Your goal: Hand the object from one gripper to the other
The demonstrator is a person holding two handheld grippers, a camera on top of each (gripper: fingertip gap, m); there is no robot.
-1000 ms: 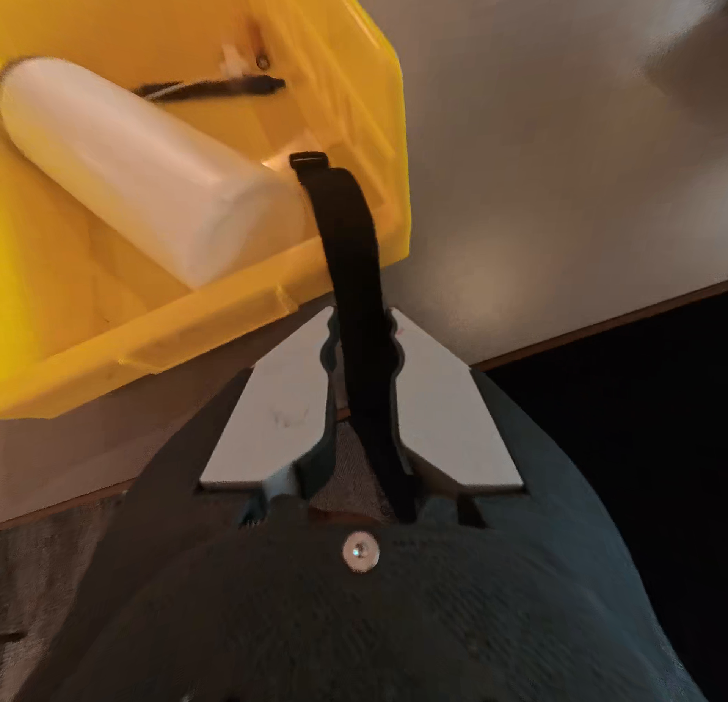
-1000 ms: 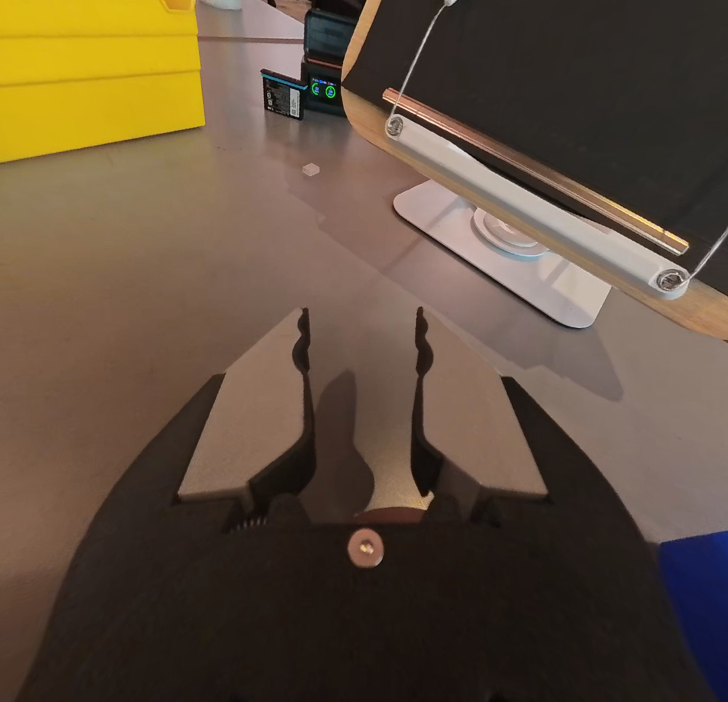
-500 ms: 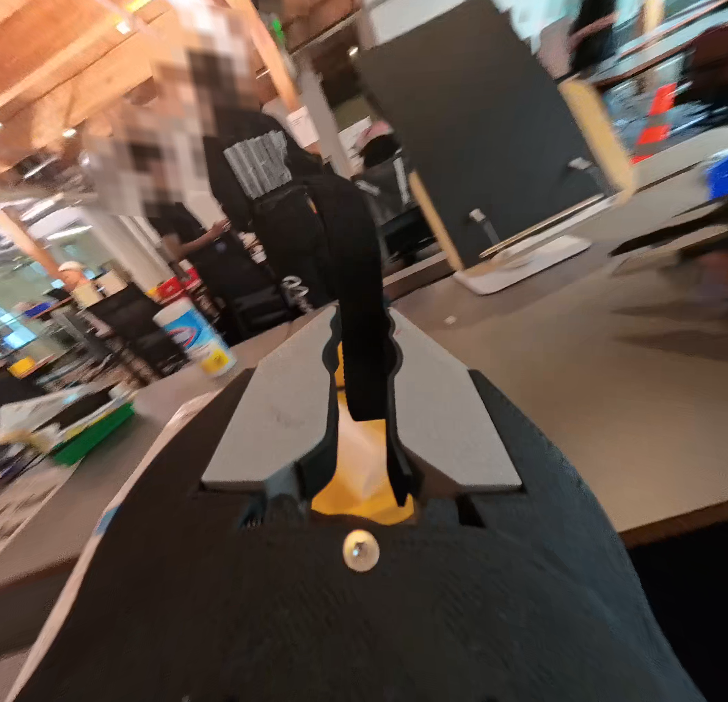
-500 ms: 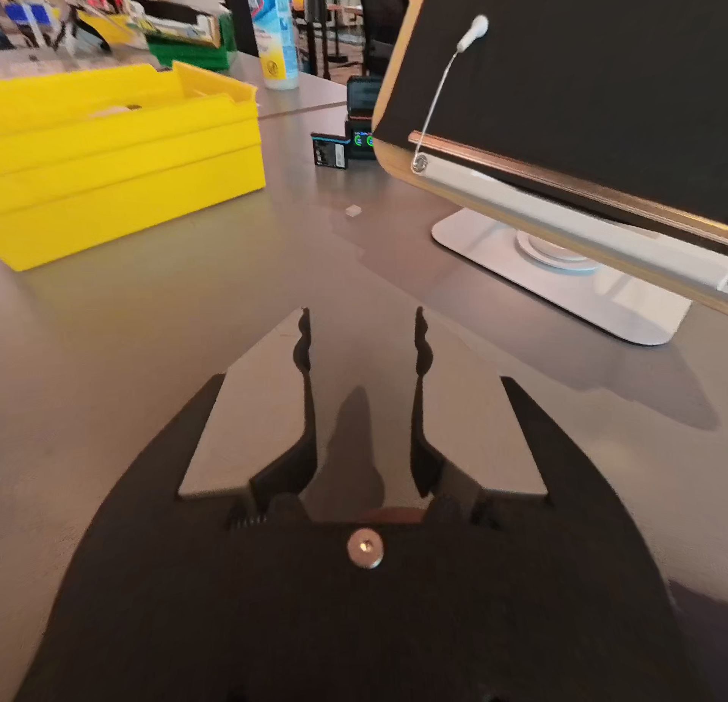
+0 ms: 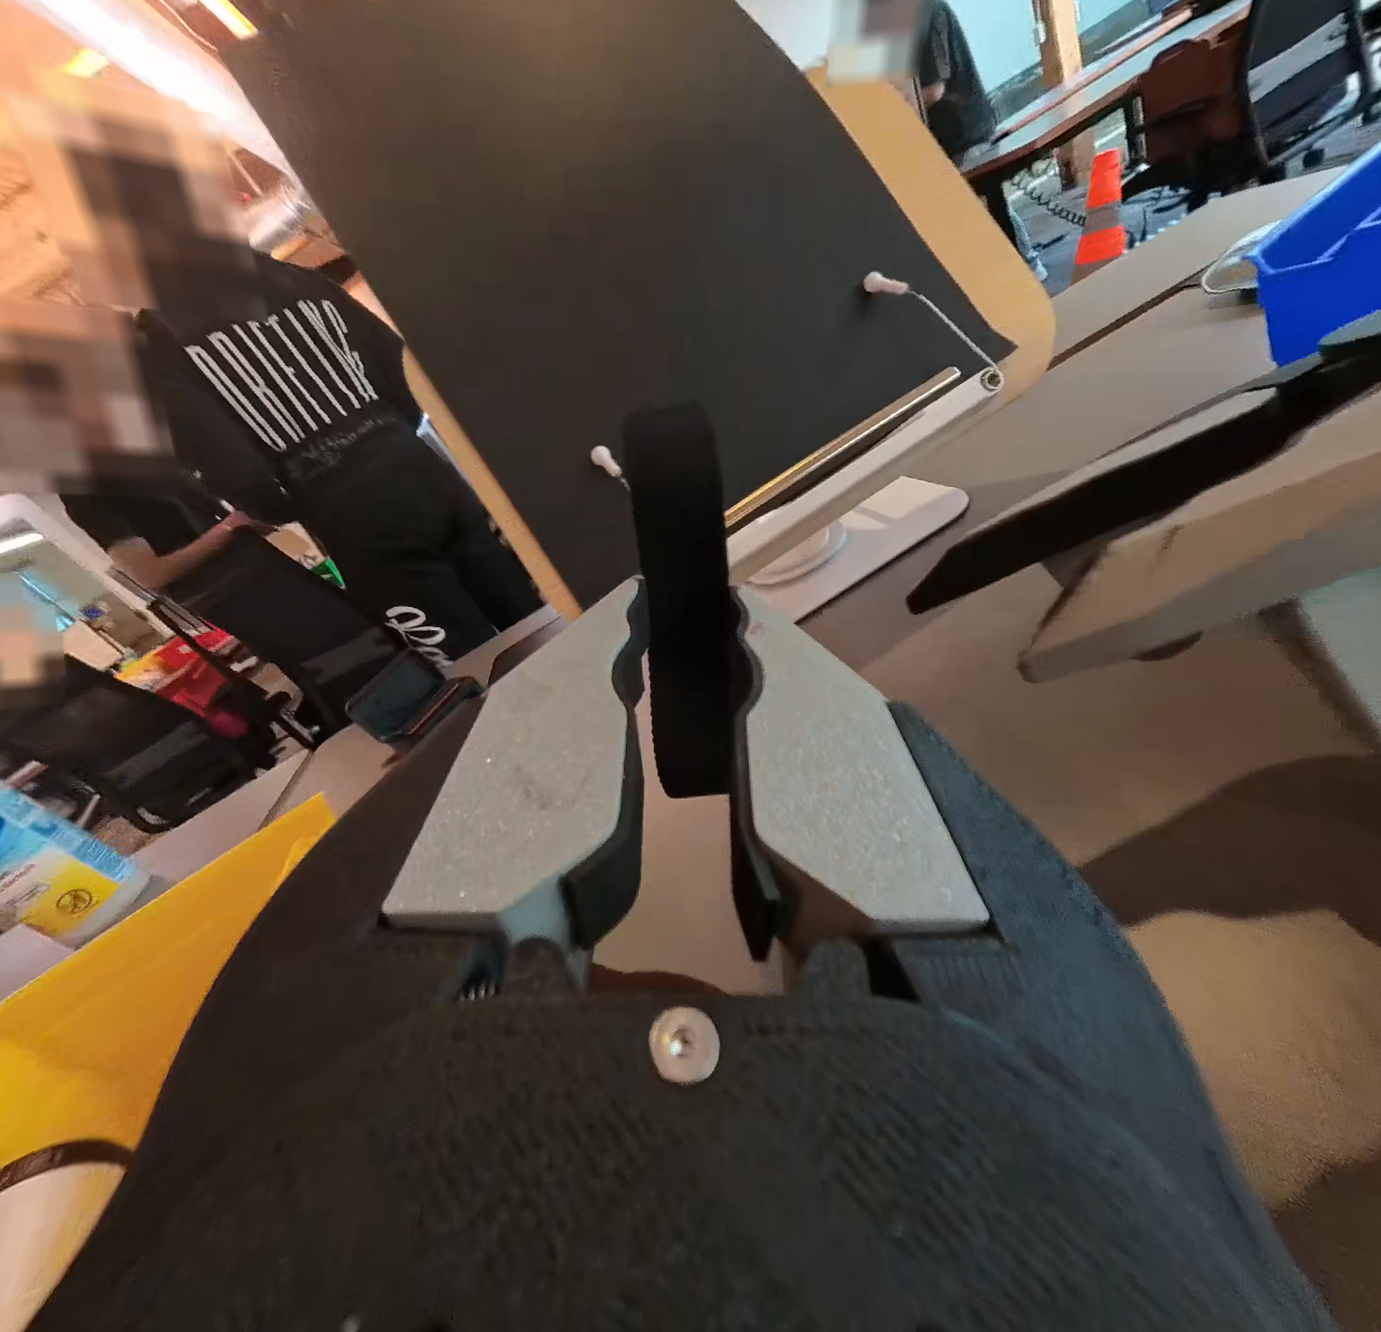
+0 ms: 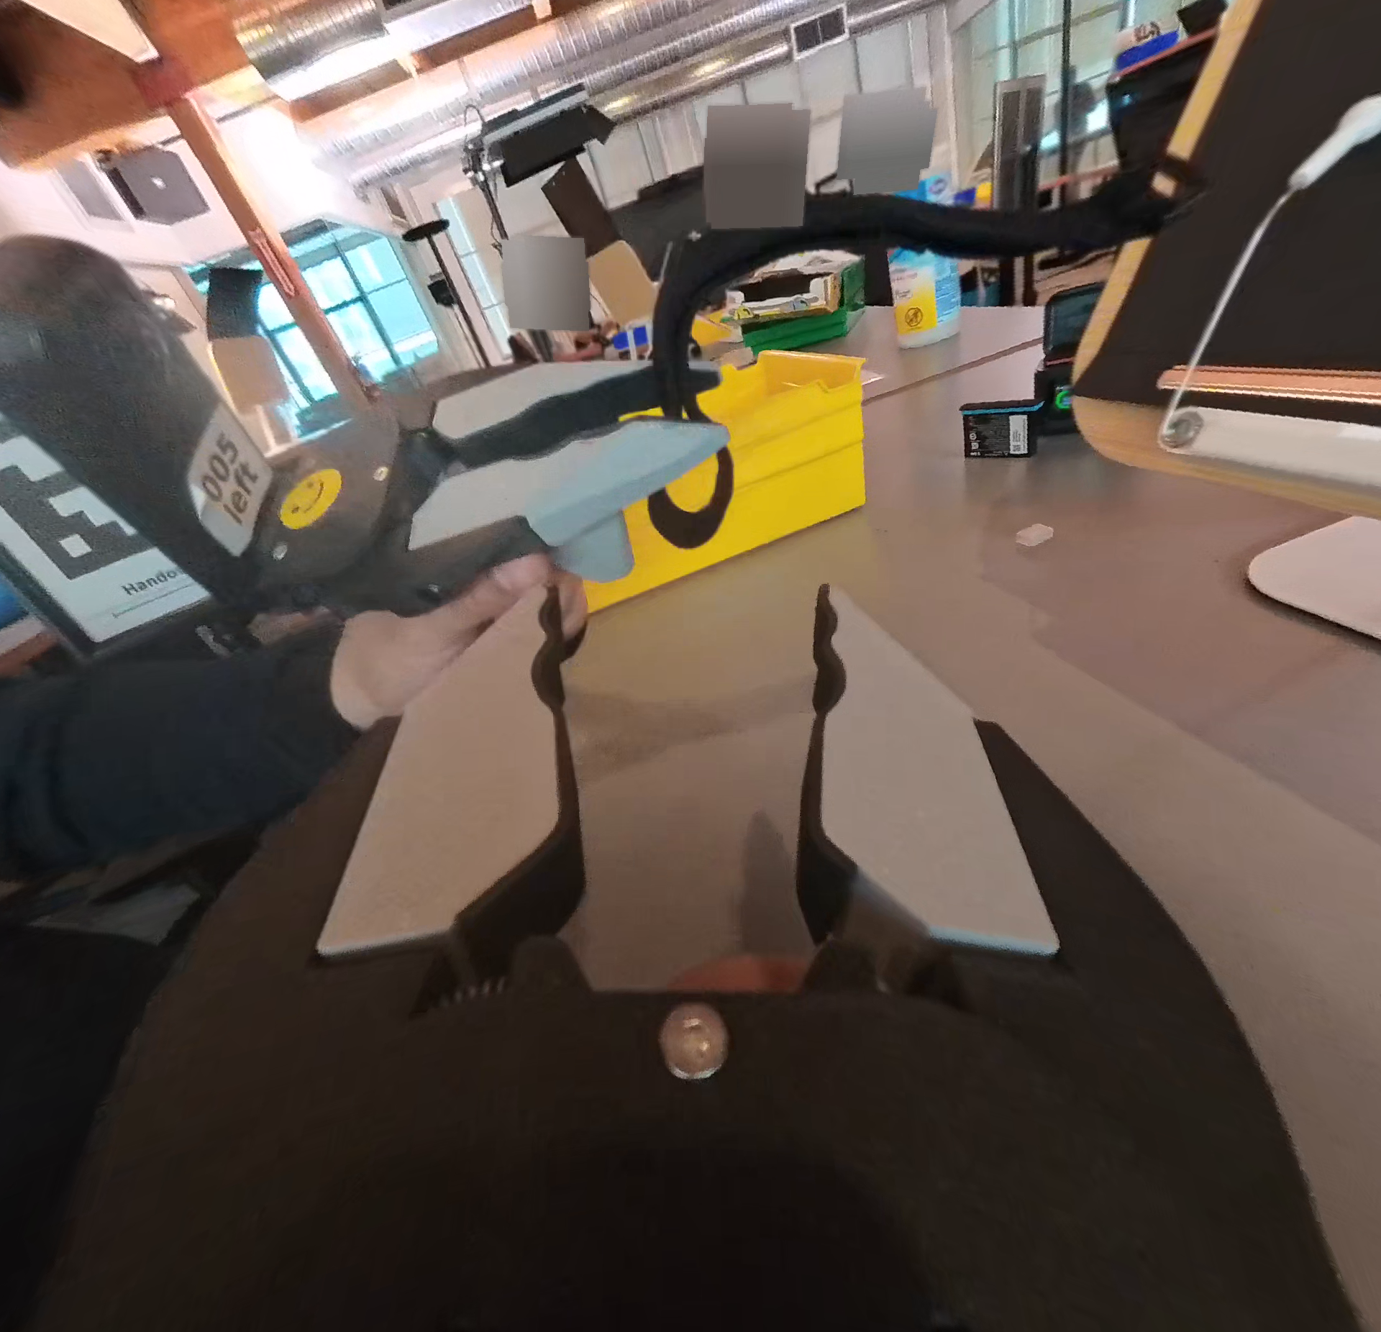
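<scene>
Left gripper (image 5: 691,646) jaws clamp the strap (image 5: 676,549) — lifted; right gripper (image 6: 684,623) jaws gape empty, apart — transfer pending.

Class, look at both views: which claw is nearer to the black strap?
Left. The left claw is shut on the black strap, which sticks out past its tips. The right claw is open and empty, apart from the strap, which hangs ahead and to its left.

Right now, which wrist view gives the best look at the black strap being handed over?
The right wrist view: it shows the black strap from the side, arching above the left gripper and curling below it. The left wrist view shows only a straight stretch of strap clamped between its own fingers, end-on.
</scene>
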